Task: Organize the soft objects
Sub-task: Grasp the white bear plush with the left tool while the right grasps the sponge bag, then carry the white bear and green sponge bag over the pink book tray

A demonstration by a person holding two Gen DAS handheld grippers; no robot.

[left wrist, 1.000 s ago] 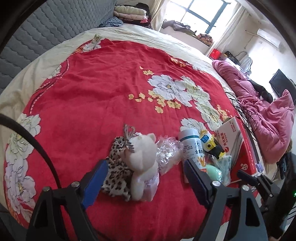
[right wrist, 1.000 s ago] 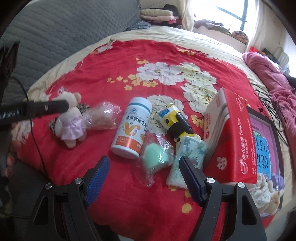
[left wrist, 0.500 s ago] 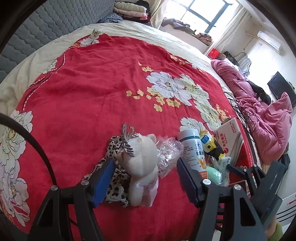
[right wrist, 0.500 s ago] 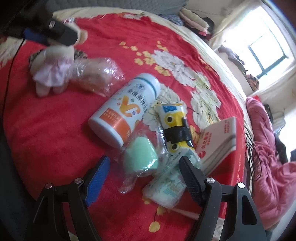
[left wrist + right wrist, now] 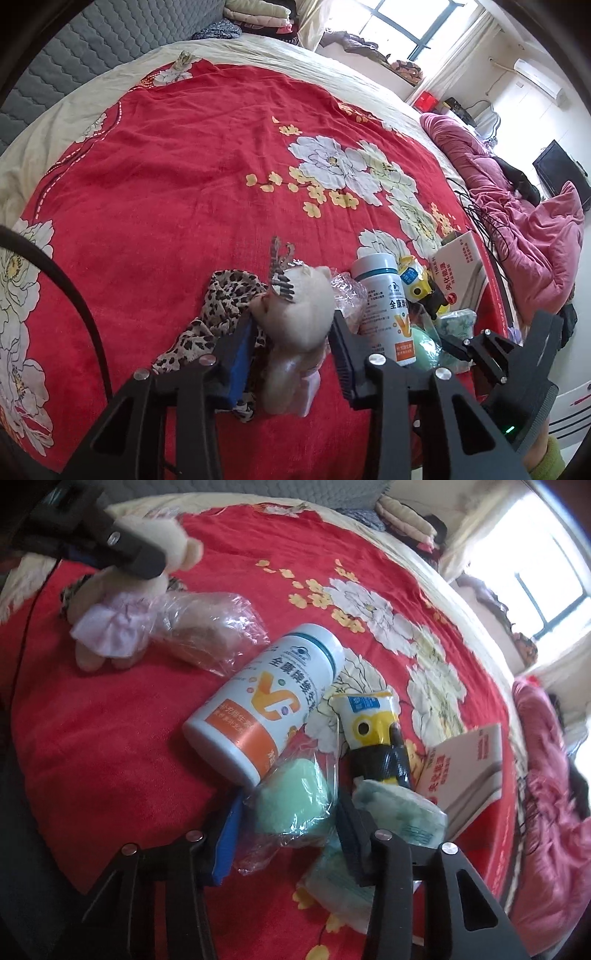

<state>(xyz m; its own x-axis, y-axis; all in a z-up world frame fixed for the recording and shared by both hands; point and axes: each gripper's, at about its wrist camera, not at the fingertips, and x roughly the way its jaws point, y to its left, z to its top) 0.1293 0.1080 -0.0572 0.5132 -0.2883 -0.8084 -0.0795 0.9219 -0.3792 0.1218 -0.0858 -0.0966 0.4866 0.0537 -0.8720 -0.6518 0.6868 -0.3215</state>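
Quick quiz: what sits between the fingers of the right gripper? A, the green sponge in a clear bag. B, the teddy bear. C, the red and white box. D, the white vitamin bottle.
A: in the right wrist view the green sponge in its clear bag lies between the fingers of the right gripper; the bottle lies beyond it.

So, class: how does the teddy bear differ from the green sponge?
The teddy bear is cream, with a lilac skirt; the green sponge is plain mint. The bear is unwrapped; the sponge sits in clear plastic. The left tool brackets the bear; the right tool brackets the sponge. Both lie on the red blanket.
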